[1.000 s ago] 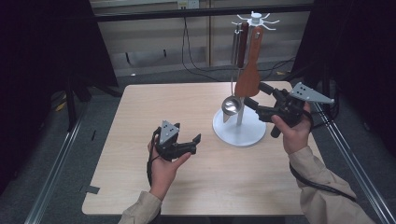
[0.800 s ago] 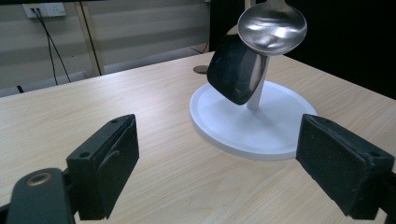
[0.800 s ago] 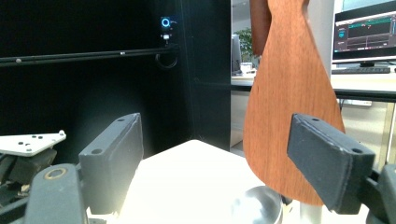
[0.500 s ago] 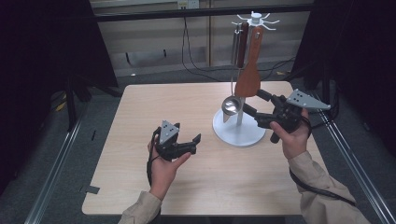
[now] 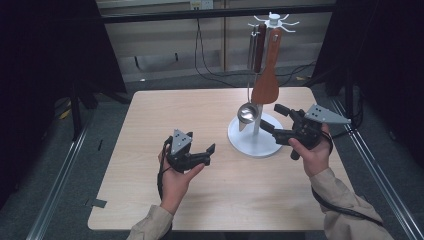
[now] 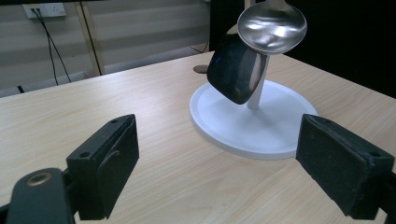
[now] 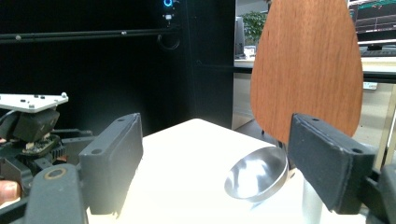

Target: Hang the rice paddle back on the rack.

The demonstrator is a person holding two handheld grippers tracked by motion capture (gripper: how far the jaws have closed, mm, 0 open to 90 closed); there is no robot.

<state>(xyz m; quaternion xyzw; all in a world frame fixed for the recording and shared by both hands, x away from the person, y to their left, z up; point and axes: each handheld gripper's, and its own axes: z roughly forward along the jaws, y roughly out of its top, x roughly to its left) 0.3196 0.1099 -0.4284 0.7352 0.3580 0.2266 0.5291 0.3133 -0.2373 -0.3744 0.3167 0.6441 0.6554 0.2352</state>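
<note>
Right gripper: jaws spread wide with nothing between the pads; held in the person's right hand at the right side of the table, pointing toward the utensil stand.
Right gripper's own view: its two black jaws rose from the bottom well apart; between and beyond them hung the wooden spatula and, lower, the bowl of the ladle. Neither pad touched either utensil.
Left gripper: jaws spread, pinching nothing; held in the left hand above the near-middle of the table, aimed toward the stand.
Left gripper's own view: bare tabletop lay between the open jaws; ahead stood the stand's white base, with the ladle bowl hanging above it and a dark reflective utensil head just behind and below the bowl.
Wooden spatula: hung blade-down from the top of the stand, just beside the right gripper's tips, apart from them.
Ladle: hung from the same rack, its shiny bowl low, close above the base.
Utensil stand: round white base and upright post topped by hooks, on the right half of the table.
Table: light wood.
Beyond: dark curtains at both sides, cables against the back wall.
</note>
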